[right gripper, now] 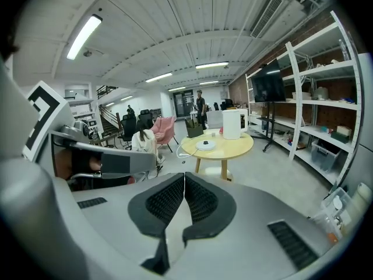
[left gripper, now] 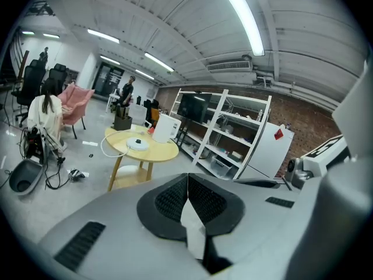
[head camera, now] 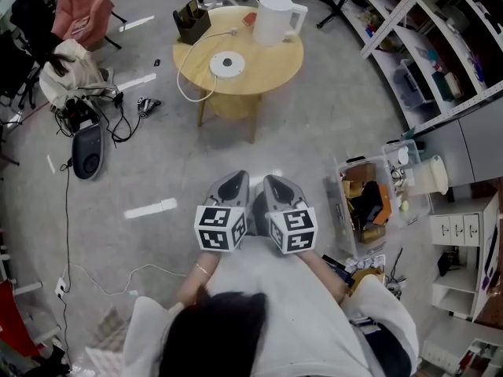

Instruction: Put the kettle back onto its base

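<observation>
A white kettle (head camera: pixel 277 18) stands upright at the far right of a round wooden table (head camera: pixel 275 69). Its round white base (head camera: pixel 227 64) lies apart from it near the table's middle, with a white cord looping off the left edge. Both grippers are held side by side over the floor, well short of the table. The left gripper (head camera: pixel 234 182) and the right gripper (head camera: pixel 277 184) are shut on nothing. In the left gripper view the kettle (left gripper: pixel 166 127) and base (left gripper: pixel 139 145) are far ahead of the shut left gripper (left gripper: pixel 187 177). The right gripper view likewise has the kettle (right gripper: pixel 232 124) and base (right gripper: pixel 205 145) beyond the right gripper (right gripper: pixel 184 177).
A dark box (head camera: pixel 192 20) and a small red item (head camera: pixel 250 18) share the table. A clear bin (head camera: pixel 369 199) of clutter and metal shelves (head camera: pixel 424 45) stand to the right. Cables, bags and a dark oval device (head camera: pixel 86 151) lie on the floor at left.
</observation>
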A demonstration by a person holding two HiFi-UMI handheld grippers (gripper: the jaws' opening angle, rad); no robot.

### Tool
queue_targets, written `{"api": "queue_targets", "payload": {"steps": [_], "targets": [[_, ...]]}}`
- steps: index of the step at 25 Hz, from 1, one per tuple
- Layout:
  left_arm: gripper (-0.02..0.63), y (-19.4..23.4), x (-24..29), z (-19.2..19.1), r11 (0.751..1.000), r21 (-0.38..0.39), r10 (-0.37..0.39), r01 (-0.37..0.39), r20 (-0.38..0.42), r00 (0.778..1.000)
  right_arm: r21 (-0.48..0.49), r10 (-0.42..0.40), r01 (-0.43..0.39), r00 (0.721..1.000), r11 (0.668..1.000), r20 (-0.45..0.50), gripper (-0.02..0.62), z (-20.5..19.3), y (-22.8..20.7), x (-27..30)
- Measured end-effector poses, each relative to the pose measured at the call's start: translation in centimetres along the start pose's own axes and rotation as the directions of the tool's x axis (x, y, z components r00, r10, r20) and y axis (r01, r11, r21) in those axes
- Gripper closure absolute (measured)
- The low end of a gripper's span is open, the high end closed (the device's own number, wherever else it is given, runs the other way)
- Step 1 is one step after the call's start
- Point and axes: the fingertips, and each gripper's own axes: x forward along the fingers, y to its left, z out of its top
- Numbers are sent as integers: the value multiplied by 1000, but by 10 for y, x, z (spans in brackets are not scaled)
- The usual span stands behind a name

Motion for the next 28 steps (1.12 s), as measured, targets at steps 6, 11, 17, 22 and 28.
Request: {"api": "queue_targets", "payload": {"steps": [6, 11, 17, 22, 28], "targets": [[580, 0, 3, 3, 1000, 15, 7, -7, -1, 1000, 3, -6, 6, 1000, 1000, 15, 568, 4, -6, 2], [580, 1, 10, 6, 1000, 27, 11, -11, -7, 1000, 1, -6, 6, 1000, 1000, 19, 568, 6, -13, 7], [580, 0, 22, 6, 1000, 24, 15, -15, -10, 1000, 5, -8, 8, 1000, 1000, 13, 568, 6, -27, 13], [580, -3, 32, 7, 1000, 29, 8, -7, -24, 1000, 2, -8, 8, 1000, 1000, 11, 568, 10, -37, 19], [580, 5, 42, 9, 999, 18, 35, -34, -37, 999, 9, 13, -13, 1000, 1000, -6, 568, 12, -45, 31]]}}
